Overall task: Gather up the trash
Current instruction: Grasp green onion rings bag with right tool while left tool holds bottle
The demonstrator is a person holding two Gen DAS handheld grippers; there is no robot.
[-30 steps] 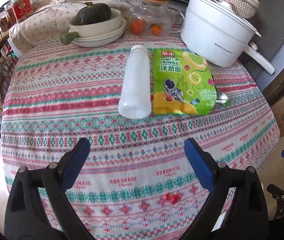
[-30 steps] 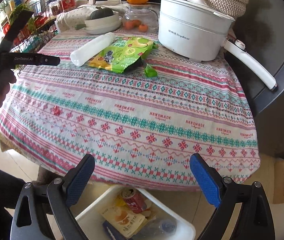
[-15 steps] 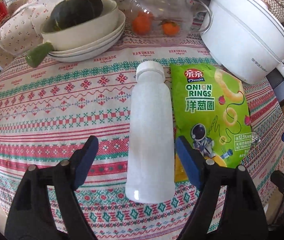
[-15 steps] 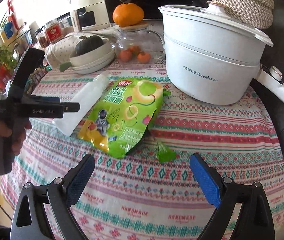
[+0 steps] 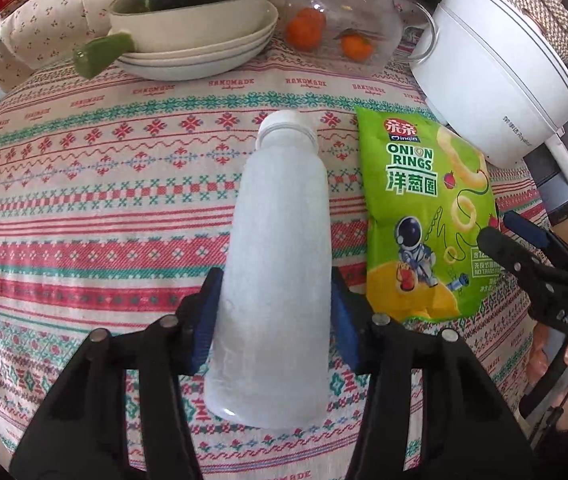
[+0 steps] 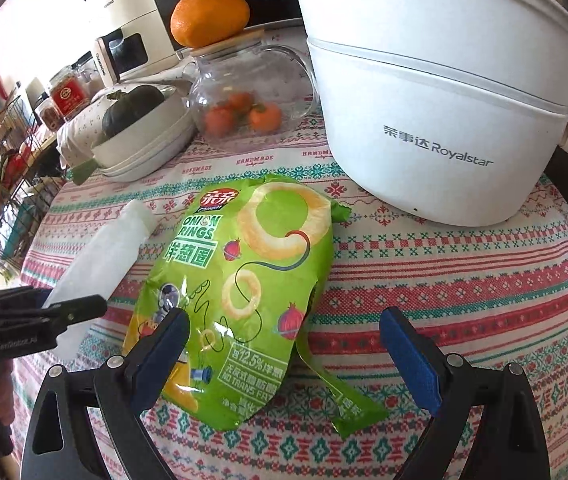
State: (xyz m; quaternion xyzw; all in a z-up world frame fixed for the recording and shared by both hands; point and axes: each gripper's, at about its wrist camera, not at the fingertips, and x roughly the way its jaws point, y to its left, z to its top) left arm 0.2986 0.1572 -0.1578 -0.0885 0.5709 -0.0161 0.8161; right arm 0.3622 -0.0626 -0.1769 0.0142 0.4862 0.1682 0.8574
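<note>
**Bottle aligned with my left fingers; snack bag ahead of my right**

Left wrist view. My left gripper [image 5: 274, 320] sits at the lower centre of the frame, its blue pads [image 5: 206, 320] pressed against both flanks of the white plastic bottle [image 5: 280, 248]. I judge it clenched on the bottle's lower body. The bottle lies flat on the patterned tablecloth [image 5: 84, 208], long axis running straight up the frame, base toward me and cap pointing to the stacked dishes [image 5: 196, 40] at upper centre. That axis is parallel to my fingers, so a straight lift should carry it without twisting. Just to its right lies the green onion ring bag [image 5: 423, 208], beside the bottle; I cannot tell whether they touch. My other tool enters from the right edge, reaching over the bag's lower right corner.

Right wrist view. My right gripper [image 6: 284, 348] is spread wide, holding nothing. The onion ring bag [image 6: 252, 280] fills the centre, long axis running up the frame with a slight lean to the right, its torn bottom edge nearest me. My left pad overlaps the bag's left edge; the right pad stands clear of it over bare cloth. The bag therefore lies left of my centreline, and I judge a small leftward shift is wanted before closing. The bottle [image 6: 100, 256] shows at left, the white cooker [image 6: 435, 112] at upper right, near the bag's top.
</note>
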